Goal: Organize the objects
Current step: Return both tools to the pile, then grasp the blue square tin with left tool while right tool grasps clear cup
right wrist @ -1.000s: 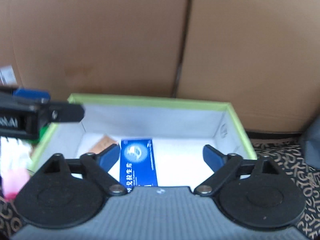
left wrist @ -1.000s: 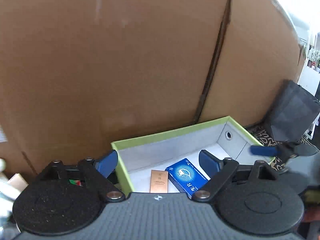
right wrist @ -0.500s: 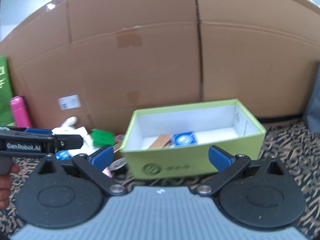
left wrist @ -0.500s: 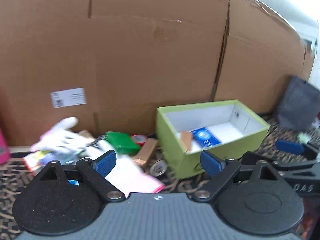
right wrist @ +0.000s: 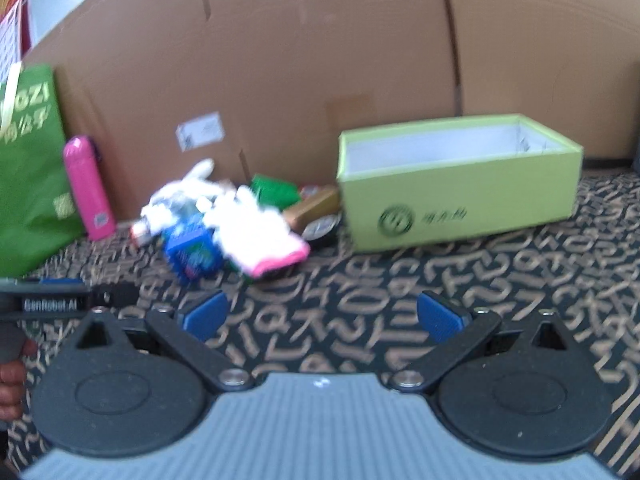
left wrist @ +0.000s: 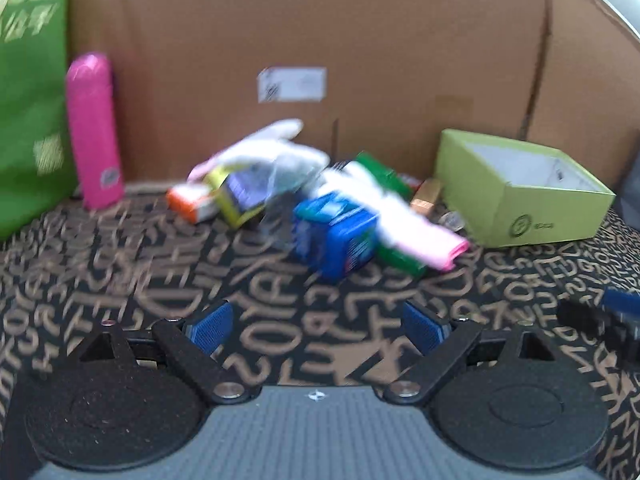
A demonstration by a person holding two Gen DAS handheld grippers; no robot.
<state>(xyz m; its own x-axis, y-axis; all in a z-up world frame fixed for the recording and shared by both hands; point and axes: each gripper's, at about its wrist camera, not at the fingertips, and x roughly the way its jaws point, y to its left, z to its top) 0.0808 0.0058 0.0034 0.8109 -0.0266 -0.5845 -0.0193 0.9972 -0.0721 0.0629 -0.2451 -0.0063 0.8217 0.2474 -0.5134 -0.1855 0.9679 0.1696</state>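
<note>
A lime green open box (left wrist: 520,196) (right wrist: 456,184) stands on the patterned carpet against the cardboard wall. Left of it lies a pile of small items: a blue box (left wrist: 340,240) (right wrist: 192,256), a white and pink cloth (left wrist: 408,220) (right wrist: 260,236), a green packet (right wrist: 274,190), a brown box (right wrist: 312,208), a white glove (left wrist: 264,148) and an orange-ended box (left wrist: 192,204). My left gripper (left wrist: 318,328) is open and empty, well short of the pile. My right gripper (right wrist: 320,316) is open and empty too, in front of the box.
A pink bottle (left wrist: 94,132) (right wrist: 86,188) stands upright at the left beside a green bag (left wrist: 28,92) (right wrist: 28,168). Brown cardboard (left wrist: 360,60) closes off the back. A hand (right wrist: 12,376) holds the left gripper at the right wrist view's left edge. Both views are blurred.
Both grippers have drawn back and away from the green box, which was right under them a second ago. The left view has swung left onto the pile. Both stayed open.
</note>
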